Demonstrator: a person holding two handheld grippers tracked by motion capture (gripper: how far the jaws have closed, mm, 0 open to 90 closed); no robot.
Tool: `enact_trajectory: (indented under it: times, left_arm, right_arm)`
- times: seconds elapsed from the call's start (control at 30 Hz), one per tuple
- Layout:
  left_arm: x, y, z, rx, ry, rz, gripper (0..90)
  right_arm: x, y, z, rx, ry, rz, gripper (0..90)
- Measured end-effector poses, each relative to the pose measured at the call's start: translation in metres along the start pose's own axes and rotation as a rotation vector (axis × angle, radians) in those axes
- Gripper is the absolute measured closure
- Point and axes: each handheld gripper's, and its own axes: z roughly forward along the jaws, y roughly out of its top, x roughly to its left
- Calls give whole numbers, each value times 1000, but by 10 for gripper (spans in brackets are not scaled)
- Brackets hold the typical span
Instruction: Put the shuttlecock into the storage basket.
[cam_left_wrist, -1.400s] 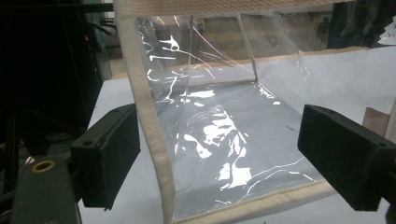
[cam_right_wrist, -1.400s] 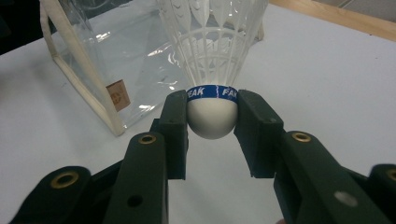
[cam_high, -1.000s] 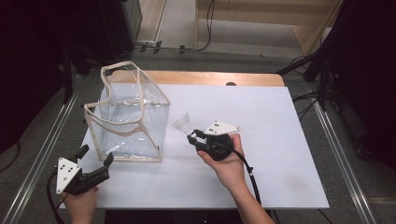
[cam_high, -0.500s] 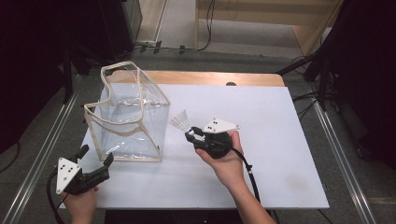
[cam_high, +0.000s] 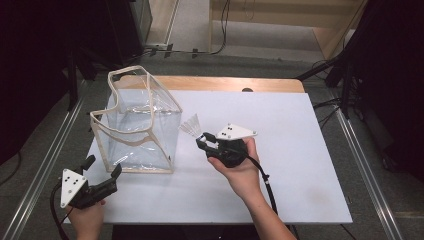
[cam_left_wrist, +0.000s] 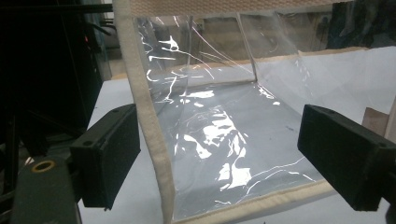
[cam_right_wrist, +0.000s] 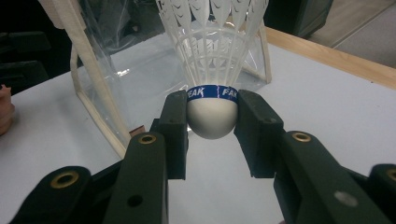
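**One shuttlecock held beside one clear bag**

A white table (cam_high: 300, 165) seen from above, with a strip of bare wood along its far edge. Two hand-held grippers are at work, one in each of a person's two hands.

The right gripper (cam_high: 204, 142) sits near the middle of the table. Its two black jaws are clenched on the rounded white cork base of a single white shuttlecock (cam_high: 191, 125), one pad on each side. In the right gripper view the shuttlecock (cam_right_wrist: 212, 70) carries one blue band with white lettering just above the pads, and its feather skirt fans away from the gripper toward the bag.

One clear plastic bag (cam_high: 137, 130) with cream fabric trim stands upright and open on the left part of the table. The shuttlecock is just beside the bag's right wall, outside it.

The left gripper (cam_high: 102, 175) rests at the near left corner, jaws spread wide and grasping nothing. In the left gripper view the bag (cam_left_wrist: 224, 135) lies just ahead of it, and one cream-trimmed corner edge stands between the two pads without touching either.
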Motion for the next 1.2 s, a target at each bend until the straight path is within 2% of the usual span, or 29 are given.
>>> enact_trajectory:
  times: [1.2]
  left_arm:
    - [0,0,0,-4,1,0,137]
  right_arm:
    - [11,32,1,-54,26,-41,630]
